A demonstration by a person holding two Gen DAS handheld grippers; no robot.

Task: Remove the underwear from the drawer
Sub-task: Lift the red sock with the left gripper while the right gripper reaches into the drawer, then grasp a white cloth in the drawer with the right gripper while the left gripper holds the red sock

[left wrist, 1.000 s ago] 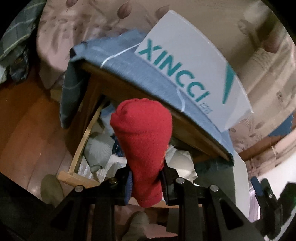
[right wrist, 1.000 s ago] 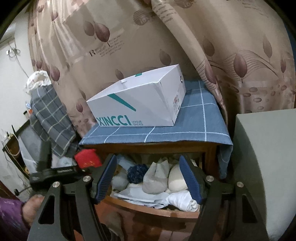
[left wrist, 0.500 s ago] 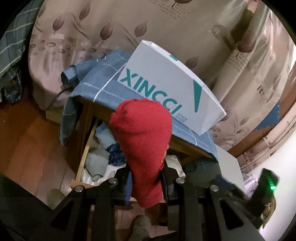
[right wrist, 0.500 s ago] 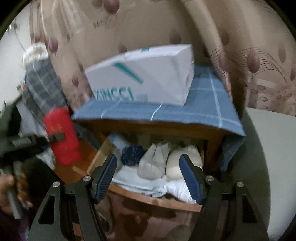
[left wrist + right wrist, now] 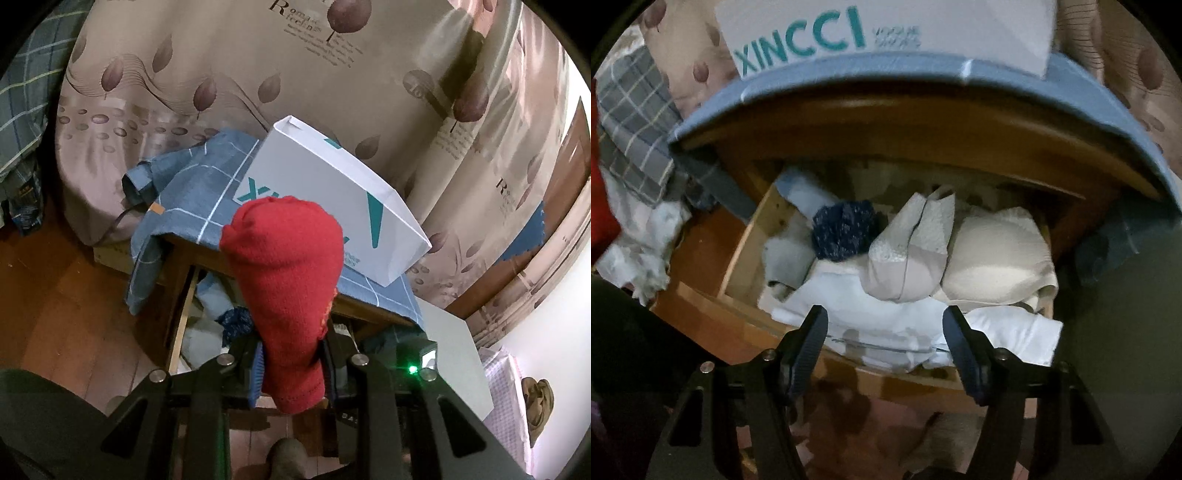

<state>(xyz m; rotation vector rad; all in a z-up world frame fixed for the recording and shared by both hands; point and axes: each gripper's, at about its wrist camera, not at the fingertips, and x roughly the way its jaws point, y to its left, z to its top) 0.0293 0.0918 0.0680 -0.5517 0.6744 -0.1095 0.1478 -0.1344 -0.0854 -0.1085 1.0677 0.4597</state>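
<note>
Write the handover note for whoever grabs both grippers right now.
Left gripper: shut on a red garment, held up clear of the drawer.
Right gripper: nothing between the jaws, which are closing; it hangs over the drawer's front edge, above the white folded cloth.
Drawer: open, still holding a dark blue bundle, a grey-white piece and a cream piece.
Done: one red item out.
Left: probably take the next piece with the right gripper and set the red one down.

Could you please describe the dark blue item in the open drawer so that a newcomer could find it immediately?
Below the white XINCCI box, the wooden drawer stands open. Toward its back left lies a rolled dark blue bundle with pale speckles, the only dark piece among white and cream laundry.
</note>
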